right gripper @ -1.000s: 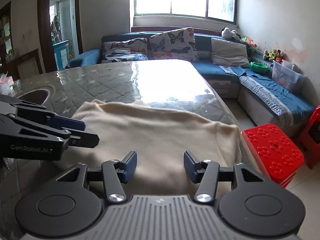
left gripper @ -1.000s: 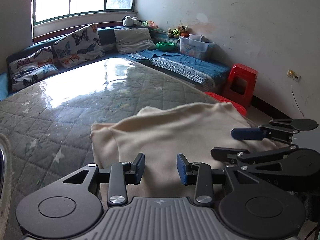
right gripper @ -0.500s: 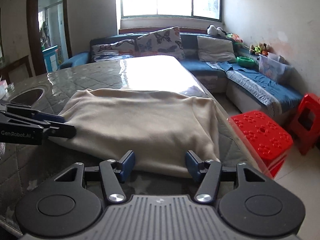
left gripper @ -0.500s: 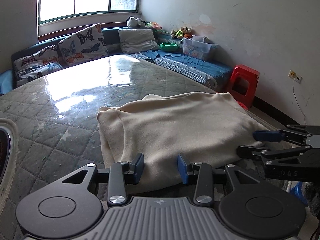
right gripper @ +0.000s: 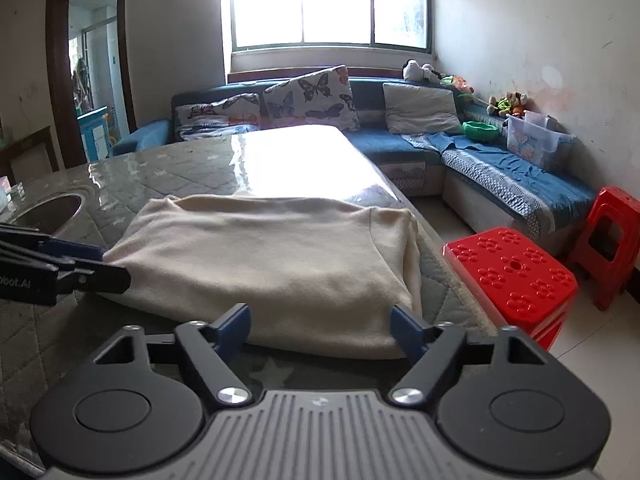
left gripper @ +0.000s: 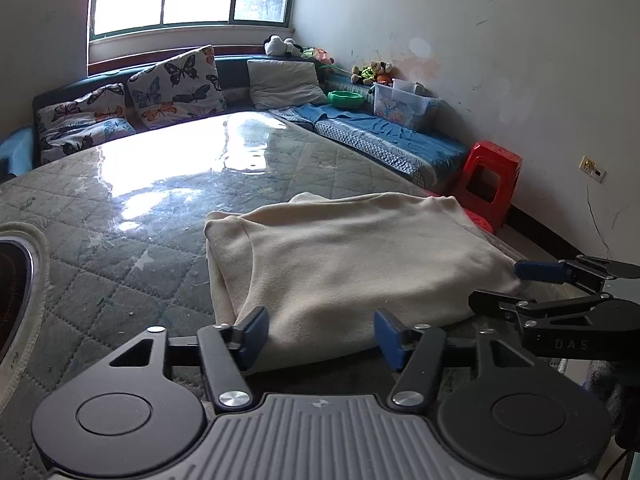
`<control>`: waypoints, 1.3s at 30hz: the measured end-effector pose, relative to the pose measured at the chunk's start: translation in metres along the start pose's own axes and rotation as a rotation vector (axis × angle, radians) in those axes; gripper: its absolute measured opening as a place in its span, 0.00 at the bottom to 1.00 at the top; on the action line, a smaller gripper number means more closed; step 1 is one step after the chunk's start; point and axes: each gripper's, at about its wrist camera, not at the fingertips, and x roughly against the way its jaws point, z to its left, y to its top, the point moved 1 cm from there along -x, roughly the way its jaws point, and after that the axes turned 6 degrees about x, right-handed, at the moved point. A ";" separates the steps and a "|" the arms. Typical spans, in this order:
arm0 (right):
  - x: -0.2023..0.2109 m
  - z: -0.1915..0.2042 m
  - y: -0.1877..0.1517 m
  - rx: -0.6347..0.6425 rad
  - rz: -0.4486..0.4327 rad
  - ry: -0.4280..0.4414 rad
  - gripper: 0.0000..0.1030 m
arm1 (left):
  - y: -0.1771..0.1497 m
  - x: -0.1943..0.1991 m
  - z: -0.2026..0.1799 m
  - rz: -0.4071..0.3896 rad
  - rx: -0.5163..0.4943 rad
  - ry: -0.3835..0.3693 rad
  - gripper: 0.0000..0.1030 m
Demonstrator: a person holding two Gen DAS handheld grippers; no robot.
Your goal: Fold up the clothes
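While both claws sit wide open and holding nothing, the folded cream fleece garment (left gripper: 352,264) lies flat on the glossy quilted grey-green bench (left gripper: 120,248), right up by its near right corner. Left claw (left gripper: 320,330) and right claw (right gripper: 320,326) both hover at the garment's near edge, side by side.

Place: pretty sure I'm in somebody's living room
Seating: blue corner sofa (right gripper: 500,176) with butterfly cushions (right gripper: 312,98)
Clutter: stuffed toys (left gripper: 370,72), red plastic stools (right gripper: 514,270)
Worktop: my quilted, plastic-covered table (left gripper: 132,240)
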 end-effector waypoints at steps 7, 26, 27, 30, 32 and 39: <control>0.008 0.008 0.000 -0.027 -0.022 -0.017 0.94 | -0.005 0.009 0.006 -0.014 0.011 0.029 0.82; 0.026 0.024 -0.009 -0.079 -0.001 -0.071 1.00 | -0.025 0.028 0.007 -0.005 0.008 0.022 1.00; 0.026 0.024 -0.009 -0.079 0.002 -0.073 1.00 | -0.025 0.029 0.006 -0.002 0.008 0.021 1.00; 0.028 0.026 -0.011 -0.080 0.012 -0.080 1.00 | -0.027 0.031 0.005 0.005 0.007 0.021 1.00; 0.029 0.028 -0.013 -0.082 0.020 -0.084 1.00 | -0.028 0.033 0.005 0.005 0.006 0.023 1.00; 0.033 0.031 -0.018 -0.107 0.033 -0.113 1.00 | -0.034 0.038 0.004 0.007 -0.001 0.026 1.00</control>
